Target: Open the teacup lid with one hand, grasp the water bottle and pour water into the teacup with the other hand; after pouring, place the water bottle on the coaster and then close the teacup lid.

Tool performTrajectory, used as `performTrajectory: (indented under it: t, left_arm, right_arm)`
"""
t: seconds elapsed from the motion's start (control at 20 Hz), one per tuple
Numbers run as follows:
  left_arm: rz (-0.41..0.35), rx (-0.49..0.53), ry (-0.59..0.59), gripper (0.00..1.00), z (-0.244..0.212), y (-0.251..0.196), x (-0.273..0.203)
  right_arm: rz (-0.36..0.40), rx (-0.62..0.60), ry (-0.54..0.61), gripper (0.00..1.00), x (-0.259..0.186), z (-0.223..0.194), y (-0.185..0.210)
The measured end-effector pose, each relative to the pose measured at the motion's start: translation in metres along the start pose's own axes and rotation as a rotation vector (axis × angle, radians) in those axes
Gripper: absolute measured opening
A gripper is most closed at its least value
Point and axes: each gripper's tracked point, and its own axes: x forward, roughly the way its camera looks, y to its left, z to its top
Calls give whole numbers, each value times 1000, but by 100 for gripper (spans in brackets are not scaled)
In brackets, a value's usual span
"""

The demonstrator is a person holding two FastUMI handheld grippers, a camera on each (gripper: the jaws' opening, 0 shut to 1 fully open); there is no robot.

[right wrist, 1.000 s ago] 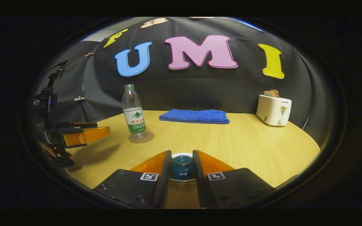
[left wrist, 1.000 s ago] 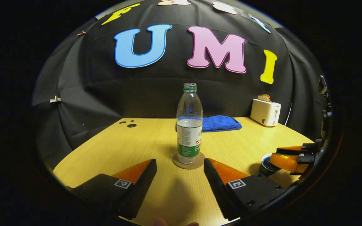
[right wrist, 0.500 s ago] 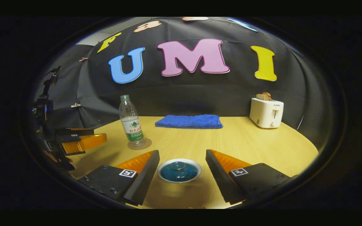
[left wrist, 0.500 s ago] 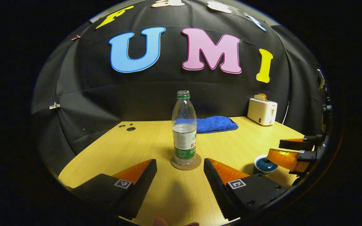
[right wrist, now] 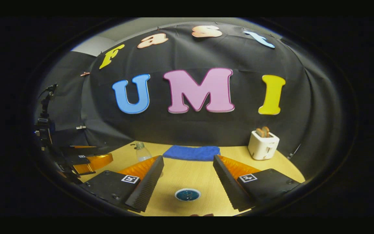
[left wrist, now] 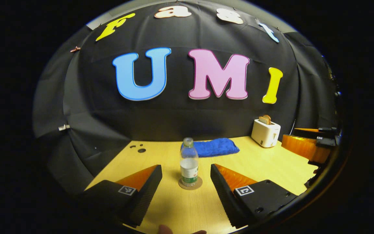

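Both my grippers hang wide open and hold nothing: the left gripper (left wrist: 186,182) faces the water bottle (left wrist: 189,162), which stands upright on its round coaster (left wrist: 190,184) on the table (left wrist: 265,164); the right gripper (right wrist: 188,177) hovers well above the lidded teacup (right wrist: 187,194). I judge the bottle light, part full, its thin plastic slippery and easily dented, so I would take it at the labelled middle. The lid looks glazed and brittle; its small knob is the place to pinch, gently.
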Motion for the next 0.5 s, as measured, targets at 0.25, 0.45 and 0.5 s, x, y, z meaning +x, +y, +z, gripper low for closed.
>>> performTrajectory:
  t: [0.25, 0.45, 0.5]
  left_arm:
    - [-35, 35, -65, 94, 62, -5, -37]
    - [-60, 20, -79, 95, 72, -14, -62]
    - [-62, 15, -81, 95, 74, -16, -67]
  right_arm:
    - [37, -47, -52, 95, -45, 69, 13]
    - [26, -38, -90, 95, -72, 91, 16]
    - [25, -39, -95, 95, -78, 93, 17]
